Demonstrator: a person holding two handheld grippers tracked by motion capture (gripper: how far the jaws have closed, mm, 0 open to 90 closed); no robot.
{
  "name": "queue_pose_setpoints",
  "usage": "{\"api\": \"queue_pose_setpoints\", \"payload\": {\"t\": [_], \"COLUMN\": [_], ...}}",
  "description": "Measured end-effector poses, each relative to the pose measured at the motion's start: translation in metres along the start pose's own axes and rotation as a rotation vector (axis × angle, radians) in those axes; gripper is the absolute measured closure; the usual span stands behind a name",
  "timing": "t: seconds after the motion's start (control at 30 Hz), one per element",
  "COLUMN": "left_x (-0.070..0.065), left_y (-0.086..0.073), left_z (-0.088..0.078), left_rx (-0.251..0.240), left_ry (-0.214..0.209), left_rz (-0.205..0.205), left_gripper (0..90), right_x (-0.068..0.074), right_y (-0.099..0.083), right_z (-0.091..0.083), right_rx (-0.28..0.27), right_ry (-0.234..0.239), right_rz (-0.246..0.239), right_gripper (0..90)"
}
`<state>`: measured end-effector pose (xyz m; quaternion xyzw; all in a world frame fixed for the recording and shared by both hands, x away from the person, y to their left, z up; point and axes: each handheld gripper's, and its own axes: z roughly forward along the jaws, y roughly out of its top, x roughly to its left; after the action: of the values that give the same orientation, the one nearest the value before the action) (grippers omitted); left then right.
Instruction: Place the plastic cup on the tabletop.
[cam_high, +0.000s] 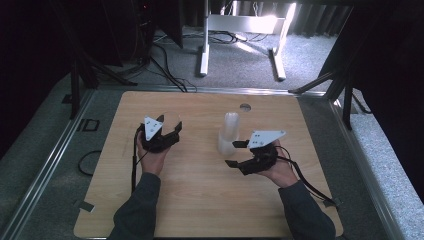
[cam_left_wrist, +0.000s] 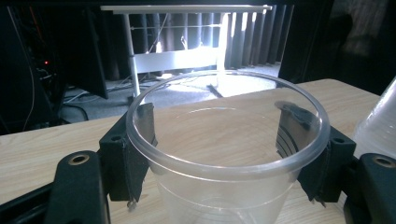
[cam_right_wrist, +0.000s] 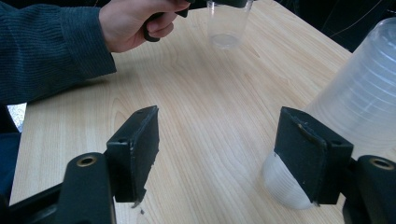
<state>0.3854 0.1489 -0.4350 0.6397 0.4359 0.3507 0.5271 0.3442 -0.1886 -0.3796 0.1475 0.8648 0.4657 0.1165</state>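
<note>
The clear cup (cam_left_wrist: 226, 154) sits upright between the pads of the left tongs (cam_left_wrist: 224, 149), which pinch it just under its rim; the left gripper view looks down into its open mouth and through its wall to the wood grain of the table (cam_left_wrist: 42, 140). From the high view the cup is hard to make out inside the left tongs (cam_high: 167, 131), which the left hand (cam_high: 152, 157) holds over the table's left half. The right gripper view shows it from the side, far off, its base close above or on the table (cam_right_wrist: 224, 28); which, I cannot tell. The stack of clear cups (cam_high: 228, 134) stands upside down near the table's middle. The right tongs (cam_right_wrist: 219, 158) are spread with nothing between the pads; the stack (cam_right_wrist: 355, 116) lies just outside the right-hand pad, touching or nearly so. No writing can be read on either.
</note>
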Motion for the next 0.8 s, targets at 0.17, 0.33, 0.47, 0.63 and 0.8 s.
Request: {"api": "queue_pose_setpoints", "payload": {"t": [0.17,0.33,0.47,0.63,0.8], "left_x": [0.0007,0.0010,0.0019,0.0031,0.0041], "left_y": [-0.0015,-0.0032,-0.0045,-0.0062,-0.0079], "left_z": [0.0016,0.0036,0.0053,0.0068,0.0089], "left_rx": [0.004,0.012,0.016,0.023,0.028], "left_ry": [0.007,0.014,0.017,0.024,0.028], "left_rz": [0.000,0.000,-0.002,-0.002,-0.005], "left_gripper": [28.7,28.7,28.7,28.7,28.7], "right_x": [0.0008,0.0009,0.0006,0.0009,0.0010], "right_y": [-0.0003,-0.0002,-0.0001,-0.0004,-0.0004], "right_z": [0.0008,0.0003,-0.0002,0.0004,0.0003], "right_rx": [0.002,0.002,-0.003,0.000,0.000], "right_ry": [0.000,0.002,0.000,0.003,0.002], "right_rz": [0.002,0.001,0.000,0.003,0.003], "right_gripper": [30.3,30.4,30.4,30.3,30.3]}}
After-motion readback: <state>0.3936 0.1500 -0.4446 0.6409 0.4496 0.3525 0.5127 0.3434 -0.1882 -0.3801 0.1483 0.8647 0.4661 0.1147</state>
